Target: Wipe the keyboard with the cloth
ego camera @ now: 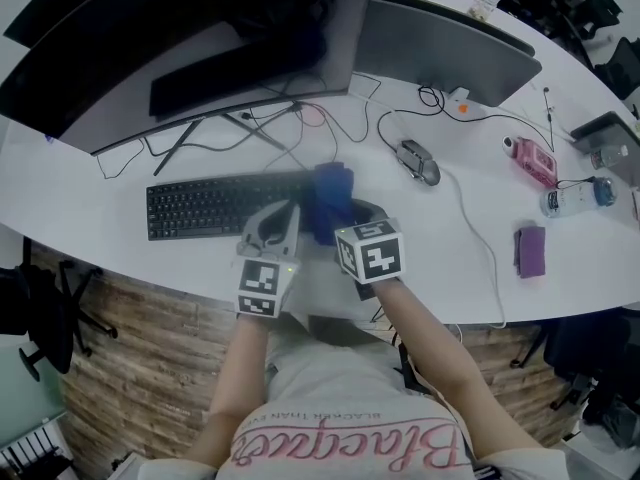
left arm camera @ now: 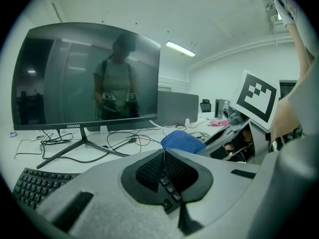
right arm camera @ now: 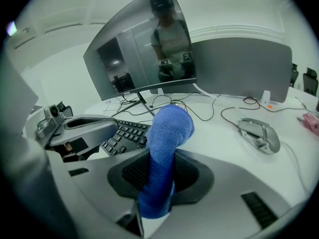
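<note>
I am holding the blue cloth (right arm camera: 167,148) bunched into a thick roll, and it is sticking up and forward out of my right gripper (right arm camera: 158,179), whose jaws are pinching its lower part between them. From the head view the cloth (ego camera: 330,198) is sitting over the right end of the black keyboard (ego camera: 215,206); I cannot tell whether it is touching the keys. In the right gripper view the keyboard (right arm camera: 127,132) is lying just to the left of the cloth, on the white desk (ego camera: 100,193).

My right gripper (ego camera: 340,216) is reaching in from the desk's near edge, its marker cube facing up. My left gripper (ego camera: 285,216) is hovering just beside it, over the keyboard's right part near its front edge. In the left gripper view the left gripper (left arm camera: 163,157) is pressing its jaws together with nothing between them, and the cloth (left arm camera: 182,140) is showing just beyond their tips, with keyboard keys (left arm camera: 37,183) low at the left.

Behind the keyboard a large dark monitor (ego camera: 200,28) is standing on a thin-legged stand, with black cables looping across the desk around it. A second monitor (ego camera: 450,48) is showing its grey back further right. A grey mouse (ego camera: 420,161) is lying to the right of the cloth, its white cable trailing toward the desk's front edge. Well apart, at the far right, a pink object (ego camera: 533,160), a bottle (ego camera: 578,198) on its side and a purple object (ego camera: 531,250) are lying.
</note>
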`<state>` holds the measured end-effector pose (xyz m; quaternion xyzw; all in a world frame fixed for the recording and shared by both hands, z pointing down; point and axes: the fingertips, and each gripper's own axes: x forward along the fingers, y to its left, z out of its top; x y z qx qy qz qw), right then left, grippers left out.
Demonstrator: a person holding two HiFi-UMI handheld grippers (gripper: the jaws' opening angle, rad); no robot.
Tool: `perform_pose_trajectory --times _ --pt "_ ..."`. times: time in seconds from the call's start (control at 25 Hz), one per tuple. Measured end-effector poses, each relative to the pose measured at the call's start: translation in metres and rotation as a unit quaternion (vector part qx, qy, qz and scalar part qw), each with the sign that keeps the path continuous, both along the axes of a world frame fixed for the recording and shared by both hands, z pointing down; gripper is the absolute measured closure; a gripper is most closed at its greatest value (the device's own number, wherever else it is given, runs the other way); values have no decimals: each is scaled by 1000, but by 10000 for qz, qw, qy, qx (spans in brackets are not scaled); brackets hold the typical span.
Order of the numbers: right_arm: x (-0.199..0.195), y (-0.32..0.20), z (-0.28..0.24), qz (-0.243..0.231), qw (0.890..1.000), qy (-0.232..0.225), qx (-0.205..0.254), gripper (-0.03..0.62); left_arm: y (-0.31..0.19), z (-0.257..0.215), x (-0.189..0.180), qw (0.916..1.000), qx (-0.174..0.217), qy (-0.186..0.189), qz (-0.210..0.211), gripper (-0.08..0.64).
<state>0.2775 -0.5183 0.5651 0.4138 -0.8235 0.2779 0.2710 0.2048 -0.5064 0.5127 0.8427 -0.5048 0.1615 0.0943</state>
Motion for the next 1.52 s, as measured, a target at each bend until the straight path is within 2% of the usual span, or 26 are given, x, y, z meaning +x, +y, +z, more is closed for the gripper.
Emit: perform_pose_trajectory --times 0.52,0.76,1.12,1.52 --pt "71 7 -28 897 9939 166 621 497 10 -11 6 9998 127 -34 127 554" --pt "77 19 -66 1074 9864 144 1234 497 23 -27 -8 9996 228 -125 78 554" --pt "41 58 -115 837 9783 26 1894 497 50 -64 -35 9983 562 -172 23 554" --pt "-45 122 -148 632 9702 -176 2331 497 107 -105 -75 9956 909 -63 237 554"
